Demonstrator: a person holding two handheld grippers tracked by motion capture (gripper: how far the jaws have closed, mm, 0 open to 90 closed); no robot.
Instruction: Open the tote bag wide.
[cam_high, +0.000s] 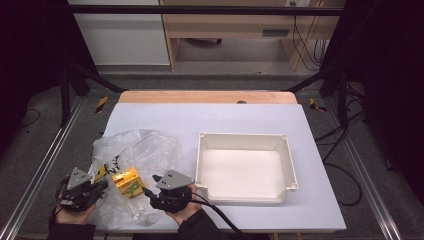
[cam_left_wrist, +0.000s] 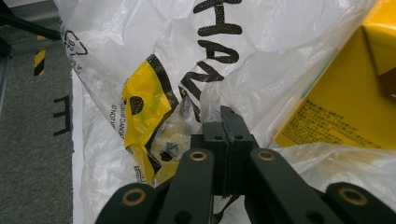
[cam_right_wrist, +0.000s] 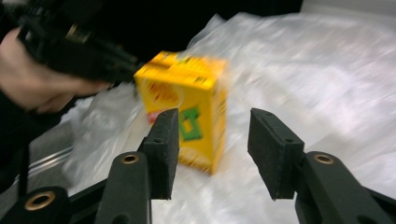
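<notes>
A yellow carton (cam_high: 127, 181) stands on a crumpled clear plastic bag (cam_high: 145, 150) at the table's front left. In the left gripper view, my left gripper (cam_left_wrist: 226, 128) is shut, pinching the bag's film (cam_left_wrist: 280, 56) beside its yellow and black print, with the carton (cam_left_wrist: 345, 107) just to the right. From above, the left gripper (cam_high: 101, 184) is left of the carton. My right gripper (cam_right_wrist: 212, 140) is open, and the carton (cam_right_wrist: 187, 107) stands a little ahead, between the lines of its jaws. In the high view the right gripper (cam_high: 150, 191) is right of the carton.
A white rectangular tray (cam_high: 290, 165) with nothing inside lies at centre right on the white table cover. Bare wood (cam_high: 207, 96) runs along the table's far edge. The hand (cam_right_wrist: 37, 84) holding the left gripper (cam_right_wrist: 93, 56) appears at the upper left of the right gripper view.
</notes>
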